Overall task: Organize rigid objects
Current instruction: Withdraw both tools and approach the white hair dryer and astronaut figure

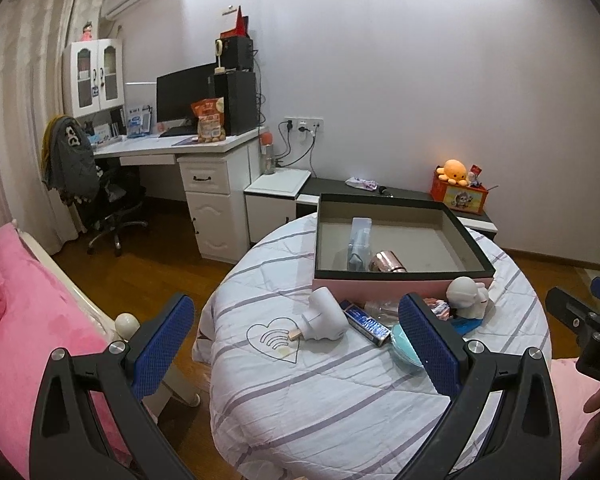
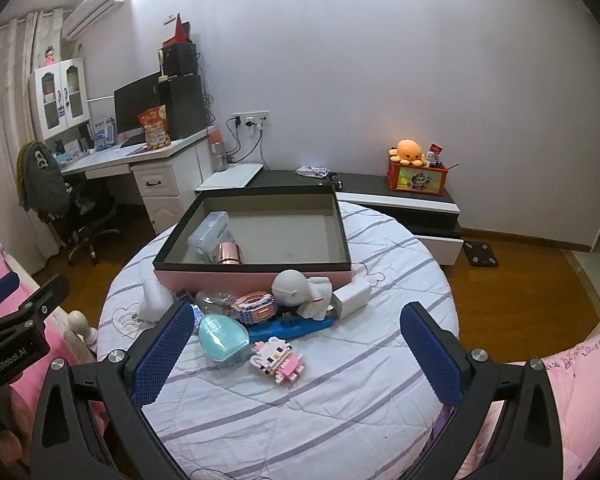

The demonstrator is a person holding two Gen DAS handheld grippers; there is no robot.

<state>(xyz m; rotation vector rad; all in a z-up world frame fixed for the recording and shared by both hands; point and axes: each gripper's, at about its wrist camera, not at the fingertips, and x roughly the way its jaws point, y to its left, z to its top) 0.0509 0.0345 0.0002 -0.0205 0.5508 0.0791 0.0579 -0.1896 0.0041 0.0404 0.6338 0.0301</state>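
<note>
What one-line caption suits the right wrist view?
Open right gripper hovers over cluttered toys before a pink box on the striped round table.

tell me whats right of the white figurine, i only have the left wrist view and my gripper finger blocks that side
Observer: A white charger block lies just right of the white figurine, in front of the pink box.
Operator: anything nearer to me than the teal case
Observer: Yes, a pink and white brick-built cat lies on the quilt, right of the teal case.
Operator: is the right gripper holding something
Observer: No, the right gripper is open and empty above the quilt.
Operator: whats under the figurine
Observer: A long blue bar, running from the teal case to the charger block.
</note>
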